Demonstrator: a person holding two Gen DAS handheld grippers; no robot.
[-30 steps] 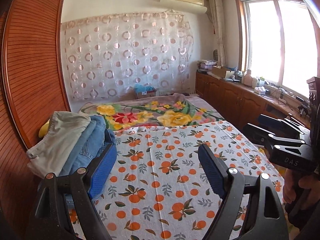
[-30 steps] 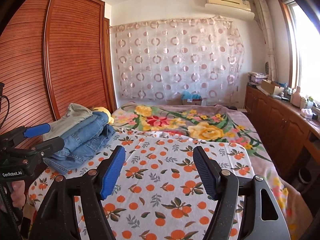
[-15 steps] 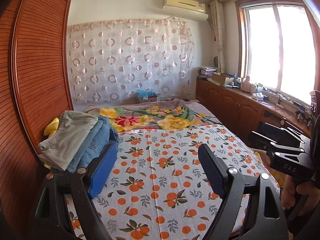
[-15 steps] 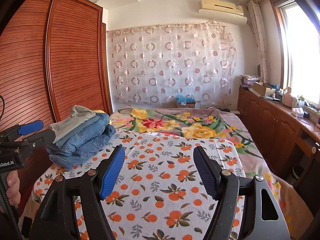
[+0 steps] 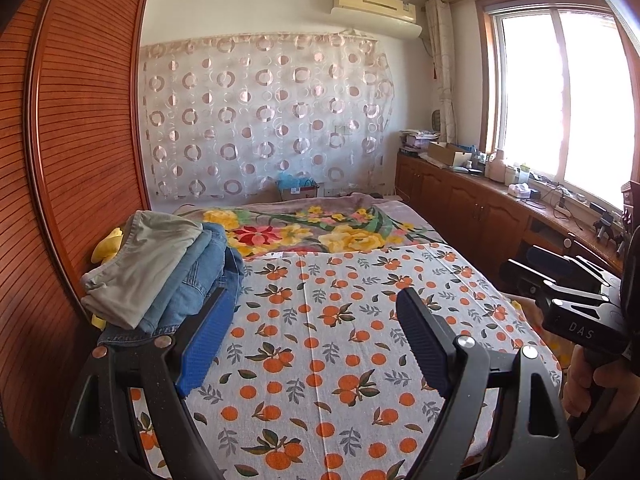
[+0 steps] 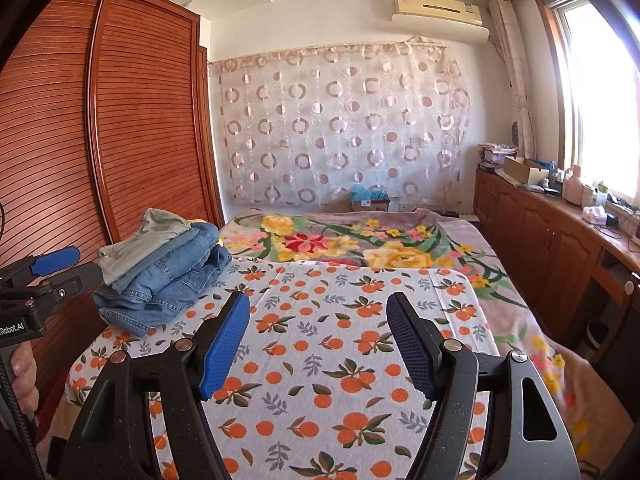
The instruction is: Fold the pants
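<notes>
A stack of folded pants (image 5: 160, 276), blue jeans with a grey-green pair on top, lies at the left edge of the orange-print sheet (image 5: 340, 340). It also shows in the right wrist view (image 6: 160, 272). My left gripper (image 5: 316, 336) is open and empty, held above the sheet just right of the stack. My right gripper (image 6: 320, 340) is open and empty above the middle of the sheet. Each gripper shows at the edge of the other's view.
A wooden wardrobe (image 5: 72, 180) stands close along the bed's left side. A floral blanket (image 6: 360, 244) covers the far half of the bed. A wooden cabinet (image 6: 560, 248) with clutter runs under the window at right.
Both grippers have risen and pulled back from the bed, so the sheet and pants stack sit lower and farther in view. Both stay open and empty.
</notes>
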